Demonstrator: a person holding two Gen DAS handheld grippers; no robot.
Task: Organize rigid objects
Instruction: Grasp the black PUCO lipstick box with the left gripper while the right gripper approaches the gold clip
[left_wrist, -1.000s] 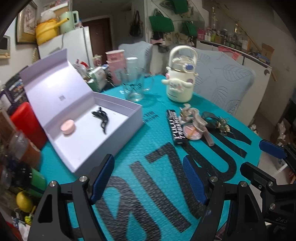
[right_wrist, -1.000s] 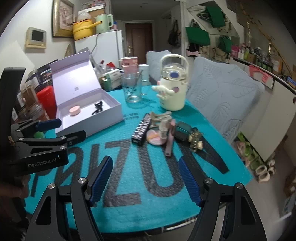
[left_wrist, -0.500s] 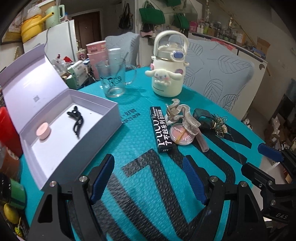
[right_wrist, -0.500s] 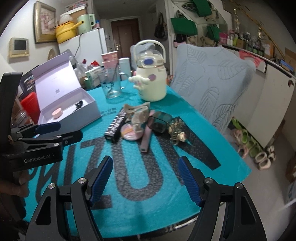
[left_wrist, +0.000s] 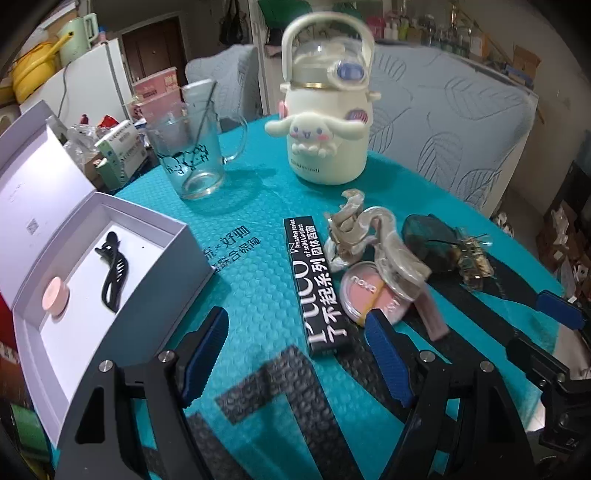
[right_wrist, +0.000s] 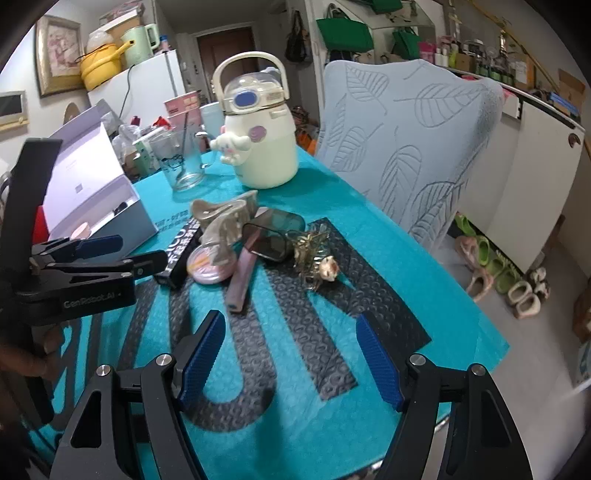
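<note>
Clutter sits mid-frame: black carton, blush compact, beige claw clip, all touching in one heap. Left gripper hangs jaws apart, lined up on the carton's near end, likely the next pick. Box at left lies open, holding a black clip. Right gripper, also spread, waits empty lower down.

Table: round top under a teal mat.
Seating: pale blue leaf-patterned chair at the table's far edge.
Behind: white fridge, dark door, green bags hung on the wall.
</note>
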